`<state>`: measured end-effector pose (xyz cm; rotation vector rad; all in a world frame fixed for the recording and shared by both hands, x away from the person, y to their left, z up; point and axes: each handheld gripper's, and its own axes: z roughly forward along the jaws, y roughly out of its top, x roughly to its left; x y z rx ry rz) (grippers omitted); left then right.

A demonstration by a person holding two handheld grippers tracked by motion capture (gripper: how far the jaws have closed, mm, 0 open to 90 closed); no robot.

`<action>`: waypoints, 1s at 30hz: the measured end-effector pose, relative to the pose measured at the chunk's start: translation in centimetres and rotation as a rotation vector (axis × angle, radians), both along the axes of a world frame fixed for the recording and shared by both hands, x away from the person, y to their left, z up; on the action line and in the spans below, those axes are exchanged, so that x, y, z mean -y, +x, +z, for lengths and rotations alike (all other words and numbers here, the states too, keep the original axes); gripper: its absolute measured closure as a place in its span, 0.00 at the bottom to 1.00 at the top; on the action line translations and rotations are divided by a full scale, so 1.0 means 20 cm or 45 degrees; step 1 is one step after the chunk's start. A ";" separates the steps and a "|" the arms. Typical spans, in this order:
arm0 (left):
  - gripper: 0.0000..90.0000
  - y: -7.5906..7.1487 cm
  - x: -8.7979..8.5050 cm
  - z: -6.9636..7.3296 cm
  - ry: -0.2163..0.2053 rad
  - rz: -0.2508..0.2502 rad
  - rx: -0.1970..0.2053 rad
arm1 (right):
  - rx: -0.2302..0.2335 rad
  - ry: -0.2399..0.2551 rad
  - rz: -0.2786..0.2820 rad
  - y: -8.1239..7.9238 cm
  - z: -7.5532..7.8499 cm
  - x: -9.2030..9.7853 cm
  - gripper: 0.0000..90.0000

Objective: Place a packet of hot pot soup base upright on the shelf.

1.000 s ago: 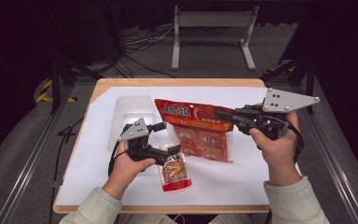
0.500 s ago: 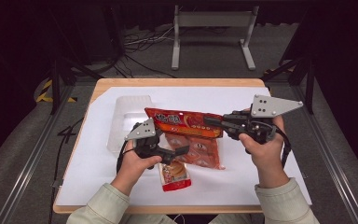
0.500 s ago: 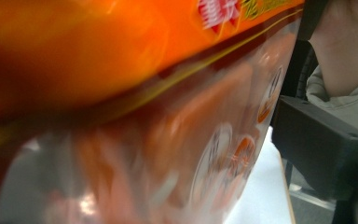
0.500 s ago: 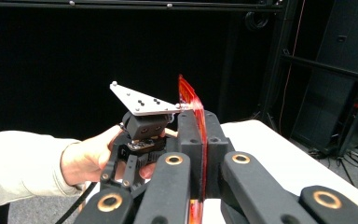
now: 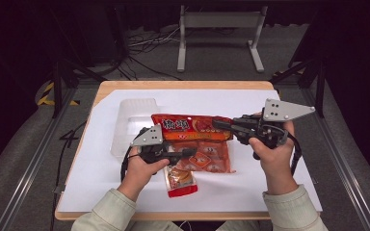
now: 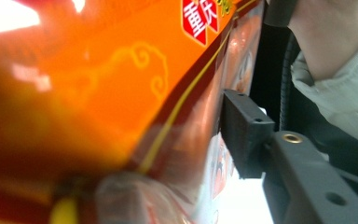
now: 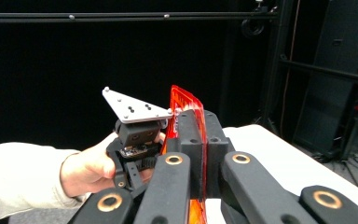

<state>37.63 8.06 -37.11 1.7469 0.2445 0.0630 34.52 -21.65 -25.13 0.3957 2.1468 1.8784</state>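
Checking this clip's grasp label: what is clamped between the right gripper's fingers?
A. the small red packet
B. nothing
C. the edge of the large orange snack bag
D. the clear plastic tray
C: in the right gripper view, the right gripper pinches the orange snack bag edge.

Right hand-held gripper point(image 7: 204, 140) clamps the orange packet point(image 7: 182, 100).

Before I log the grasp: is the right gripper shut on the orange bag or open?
Shut on it: the right gripper has both black jaws pressed flat against the orange bag's thin edge.
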 end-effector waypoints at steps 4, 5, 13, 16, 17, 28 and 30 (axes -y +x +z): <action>0.79 -0.01 0.00 0.01 0.035 -0.015 0.018 | 0.001 -0.015 -0.017 0.00 -0.02 0.00 1.00; 0.79 -0.01 0.00 0.02 0.047 -0.016 0.025 | 0.001 -0.010 -0.019 0.00 -0.03 0.00 1.00; 0.79 -0.04 0.00 0.05 0.078 -0.026 0.017 | 0.011 -0.011 -0.033 0.00 -0.03 0.03 1.00; 0.79 -0.04 -0.01 0.06 0.085 -0.018 0.022 | 0.016 -0.009 -0.037 0.00 -0.03 0.04 1.00; 0.79 -0.04 -0.01 0.06 0.085 -0.018 0.022 | 0.016 -0.009 -0.037 0.00 -0.03 0.04 1.00; 0.79 -0.03 -0.07 0.10 0.102 0.066 0.041 | 0.014 -0.017 -0.116 0.00 -0.08 0.10 0.76; 0.79 -0.03 -0.08 0.11 0.085 0.070 0.033 | 0.024 -0.023 -0.163 0.00 -0.10 0.13 0.69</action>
